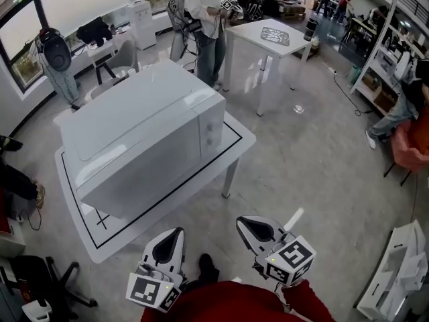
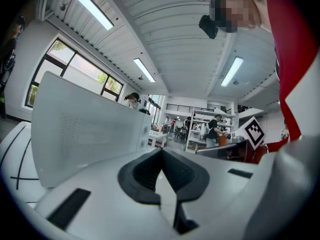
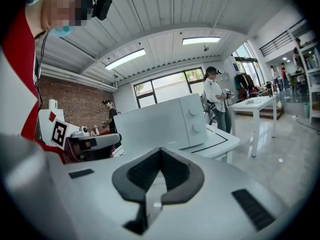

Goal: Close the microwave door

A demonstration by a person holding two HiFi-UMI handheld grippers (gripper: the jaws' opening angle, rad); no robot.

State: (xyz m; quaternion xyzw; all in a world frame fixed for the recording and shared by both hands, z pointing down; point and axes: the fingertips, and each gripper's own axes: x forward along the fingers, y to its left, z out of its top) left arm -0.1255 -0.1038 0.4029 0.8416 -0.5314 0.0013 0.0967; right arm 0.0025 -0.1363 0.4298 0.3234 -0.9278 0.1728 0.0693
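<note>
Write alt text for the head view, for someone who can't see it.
A white microwave, its door looking shut, sits on a white table marked with a black outline. In the foreground, the left hand-held gripper and right hand-held gripper point toward it, both shut and empty. A person stands beyond.

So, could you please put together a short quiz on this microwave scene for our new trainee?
1. True or false: the microwave has its door standing wide open.
2. Multiple choice: the left claw and the right claw are A) both shut and empty, B) both open, C) both gripping the table.
3. How many knobs show on the microwave's front?
Key: 1 false; 2 A; 3 two.
</note>
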